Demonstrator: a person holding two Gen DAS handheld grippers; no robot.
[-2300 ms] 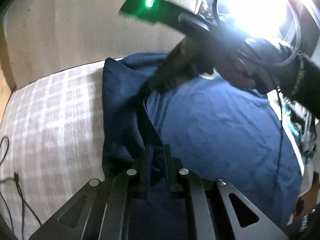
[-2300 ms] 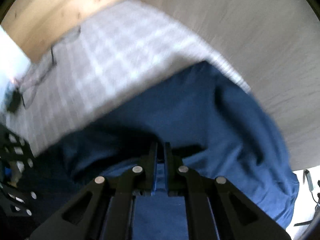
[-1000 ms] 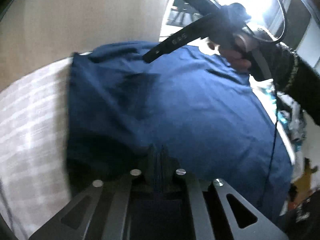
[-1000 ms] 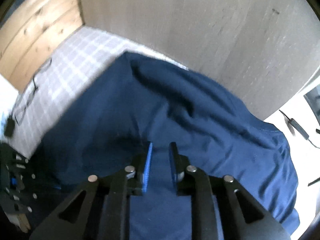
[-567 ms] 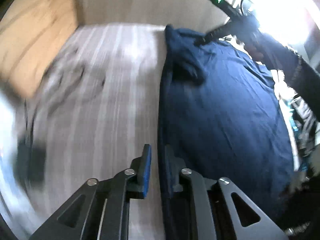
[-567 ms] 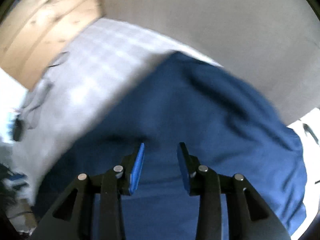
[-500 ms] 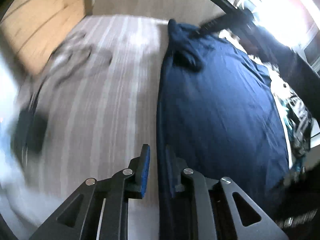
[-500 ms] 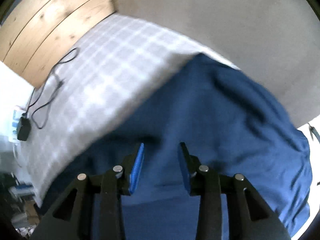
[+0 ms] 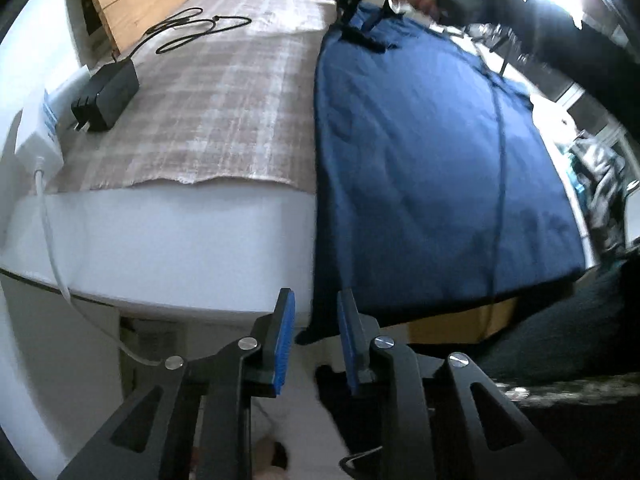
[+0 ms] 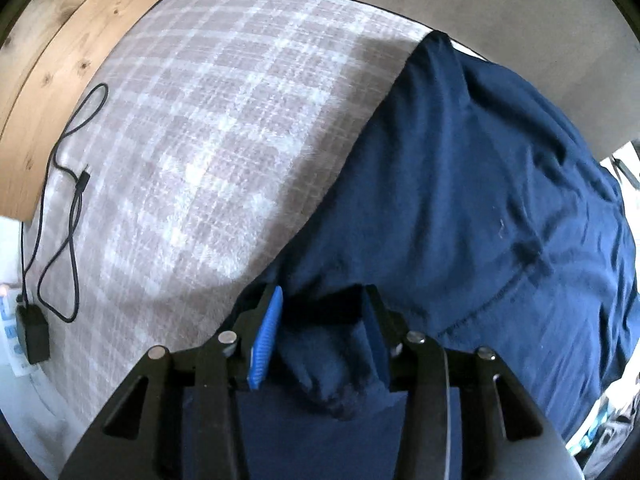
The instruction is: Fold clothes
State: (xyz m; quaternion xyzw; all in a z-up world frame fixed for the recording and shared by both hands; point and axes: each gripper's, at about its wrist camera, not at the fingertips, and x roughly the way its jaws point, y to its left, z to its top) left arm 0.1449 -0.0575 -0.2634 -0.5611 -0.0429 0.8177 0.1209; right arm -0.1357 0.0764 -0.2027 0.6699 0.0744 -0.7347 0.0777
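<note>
Both grippers' fingers stand released over the navy garment (image 10: 480, 200) spread on the plaid blanket (image 10: 224, 128), the left gripper (image 9: 314, 336) opening at its hanging corner, the right gripper (image 10: 320, 334) straddling a bunched fold.

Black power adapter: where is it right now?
Left wrist view: the black power adapter lies on the plaid blanket near its left edge, well left of the navy garment.

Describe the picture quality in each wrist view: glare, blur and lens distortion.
Left wrist view: window glare blows out the upper right, leaving the dark sleeve almost a silhouette; the fisheye bends the mattress edge. Right wrist view: even light without glare, the plaid blanket slightly soft, the navy garment bulging from lens distortion, black vignette in the corners.
</note>
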